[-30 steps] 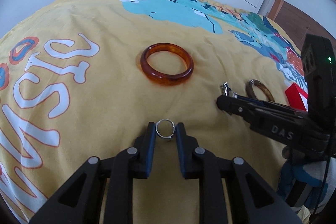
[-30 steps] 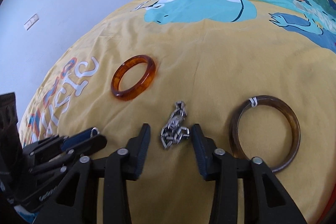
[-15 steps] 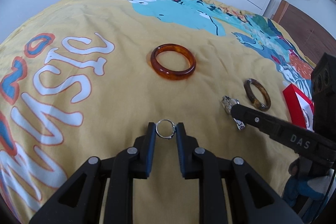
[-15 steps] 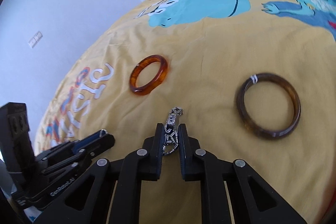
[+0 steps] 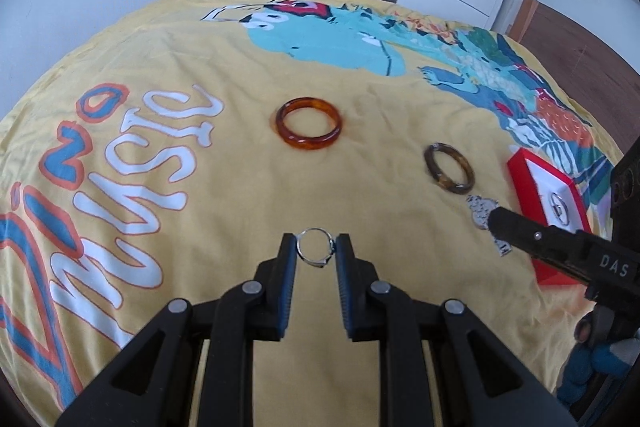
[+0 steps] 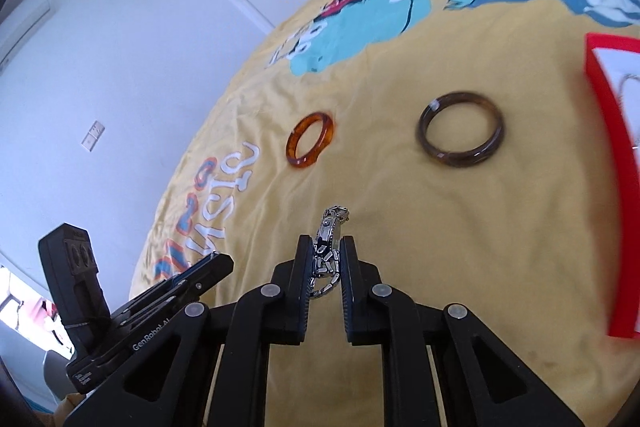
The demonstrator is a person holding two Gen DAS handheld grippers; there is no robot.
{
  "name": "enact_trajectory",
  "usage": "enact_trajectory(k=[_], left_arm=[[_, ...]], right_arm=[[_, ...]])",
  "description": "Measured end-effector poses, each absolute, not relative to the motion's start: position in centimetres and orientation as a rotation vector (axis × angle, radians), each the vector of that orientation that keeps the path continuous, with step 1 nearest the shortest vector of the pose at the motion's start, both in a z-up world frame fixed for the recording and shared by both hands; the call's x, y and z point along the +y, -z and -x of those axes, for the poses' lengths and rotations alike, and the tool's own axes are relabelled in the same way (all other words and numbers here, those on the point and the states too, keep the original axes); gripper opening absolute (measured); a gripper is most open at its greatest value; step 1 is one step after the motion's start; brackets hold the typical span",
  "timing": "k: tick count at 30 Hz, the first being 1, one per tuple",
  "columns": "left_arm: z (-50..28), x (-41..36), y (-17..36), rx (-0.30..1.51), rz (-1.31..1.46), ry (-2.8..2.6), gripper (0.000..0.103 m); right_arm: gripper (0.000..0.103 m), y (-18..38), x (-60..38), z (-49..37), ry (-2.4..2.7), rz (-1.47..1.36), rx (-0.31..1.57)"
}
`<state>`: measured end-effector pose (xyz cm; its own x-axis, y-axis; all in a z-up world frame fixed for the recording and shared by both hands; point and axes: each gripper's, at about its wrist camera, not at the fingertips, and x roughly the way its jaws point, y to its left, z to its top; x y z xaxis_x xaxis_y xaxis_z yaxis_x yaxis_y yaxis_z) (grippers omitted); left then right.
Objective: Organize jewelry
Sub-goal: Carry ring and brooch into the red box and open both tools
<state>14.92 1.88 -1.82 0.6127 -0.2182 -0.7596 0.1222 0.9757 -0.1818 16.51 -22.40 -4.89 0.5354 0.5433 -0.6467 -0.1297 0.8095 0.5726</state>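
Both grippers holding jewelry above the yellow bedspread.

My left gripper pinches a thin silver ring at lower centre; my right gripper clamps a silver chain bracelet. An amber bangle lies at centre, a dark bangle to its right, and a red box, perhaps holding a small piece, at the right edge.

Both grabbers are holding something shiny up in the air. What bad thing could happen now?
The silver ring is pinched only at its edges by the left gripper, so it might pop out and get lost on the patterned yellow bedspread. The silver chain bracelet in the right gripper hangs loose at both ends; it could slide out, or catch on the red box rim.
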Motion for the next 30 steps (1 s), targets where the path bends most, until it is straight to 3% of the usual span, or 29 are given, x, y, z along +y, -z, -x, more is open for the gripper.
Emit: enact_trajectory(k=[11,22,30], left_arm=[[-15.7,-9.7,-1.1,0.872,0.100,0.403,0.018],[-18.3,-25.5,0.9,0.933,0.011,0.601,0.018],[-19.6,-30.8,5.0,1.011,-0.092,0.585,0.018]], right_arm=[[0.013,0.5,-34.0,-13.2,-0.256,-0.482,0.817],[0.013,4.0,-46.3,-12.7,-0.039,-0.435,0.873],[0.013,7.0,-47.8,-14.1,0.005,-0.343,0.966]])
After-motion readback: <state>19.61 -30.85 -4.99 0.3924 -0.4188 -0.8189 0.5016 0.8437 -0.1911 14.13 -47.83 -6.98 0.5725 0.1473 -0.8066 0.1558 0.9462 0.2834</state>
